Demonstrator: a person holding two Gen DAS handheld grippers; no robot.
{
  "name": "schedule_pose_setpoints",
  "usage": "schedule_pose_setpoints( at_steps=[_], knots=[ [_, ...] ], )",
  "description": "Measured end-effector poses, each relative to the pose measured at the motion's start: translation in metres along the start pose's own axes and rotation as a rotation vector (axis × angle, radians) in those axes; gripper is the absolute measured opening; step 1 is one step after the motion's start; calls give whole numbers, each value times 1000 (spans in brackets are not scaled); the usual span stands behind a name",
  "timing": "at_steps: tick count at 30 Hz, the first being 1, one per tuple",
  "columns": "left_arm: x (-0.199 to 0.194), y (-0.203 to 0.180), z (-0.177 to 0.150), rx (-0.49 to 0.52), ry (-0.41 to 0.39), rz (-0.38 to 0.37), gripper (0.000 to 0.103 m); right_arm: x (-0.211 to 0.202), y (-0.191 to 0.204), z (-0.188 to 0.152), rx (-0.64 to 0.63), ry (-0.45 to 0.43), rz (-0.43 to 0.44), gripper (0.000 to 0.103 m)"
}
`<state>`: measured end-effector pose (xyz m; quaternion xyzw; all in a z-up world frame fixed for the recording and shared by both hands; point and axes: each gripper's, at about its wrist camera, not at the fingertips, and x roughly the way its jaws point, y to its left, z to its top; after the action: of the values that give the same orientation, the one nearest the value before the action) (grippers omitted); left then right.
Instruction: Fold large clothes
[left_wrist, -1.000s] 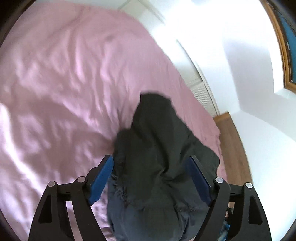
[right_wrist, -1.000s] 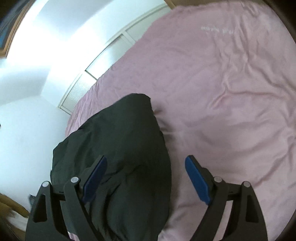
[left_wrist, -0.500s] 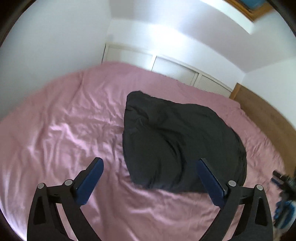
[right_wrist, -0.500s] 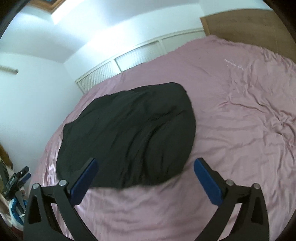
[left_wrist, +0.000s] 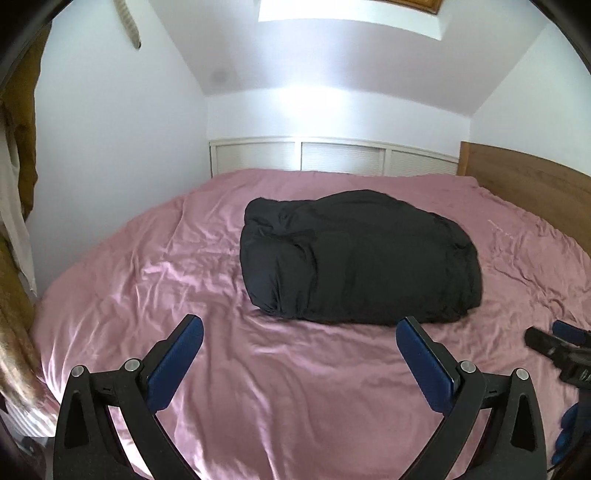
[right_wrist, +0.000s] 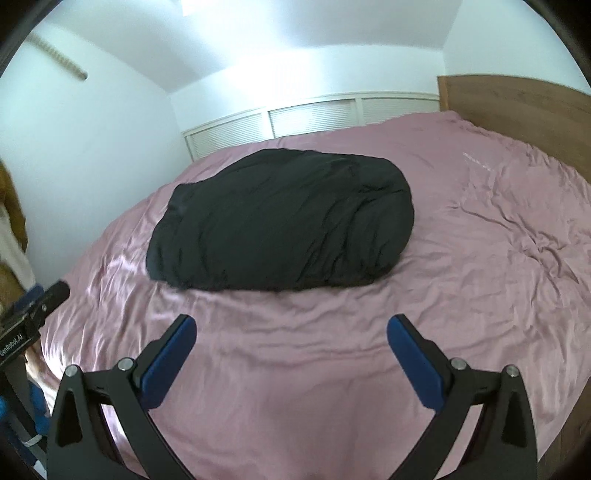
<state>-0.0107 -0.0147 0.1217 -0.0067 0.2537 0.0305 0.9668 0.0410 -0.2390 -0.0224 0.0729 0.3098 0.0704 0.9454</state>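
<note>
- Nearest me, the left gripper hangs over the near edge of the bed, jaws wide apart and holding nothing.
- Beside it the right gripper hovers the same way, jaws spread, empty, well short of the cloth.
- Further in, about the middle of the bed, lies the black garment, gathered into one thick, rounded bundle with a rolled left edge; neither tool touches it.
- To my eye the folding looks finished or close to it: no sleeve or loose flap shows. Perhaps only squaring the bundle remains.
- Beyond, the wooden headboard lines the bed's right side, and white louvred doors run along the far edge.
</note>
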Motion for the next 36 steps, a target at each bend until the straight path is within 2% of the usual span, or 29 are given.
schedule_pose_setpoints(
  at_steps=[2,5,16,36],
  knots=[
    [-11,-4,-4,1,-4,-26,102,-9,6,-6,-6,-5,12,103],
    [-23,-7,-7,12,-27,-11,102,-20,10,-11,-7,-17,21,103],
    [-46,-5,-8,19,-79,-37,102,-44,12,-21,-6,-38,22,103],
    [-50,-12,-7,27,-88,-32,102,-53,-3,-32,26,-81,-27,103]
  ],
)
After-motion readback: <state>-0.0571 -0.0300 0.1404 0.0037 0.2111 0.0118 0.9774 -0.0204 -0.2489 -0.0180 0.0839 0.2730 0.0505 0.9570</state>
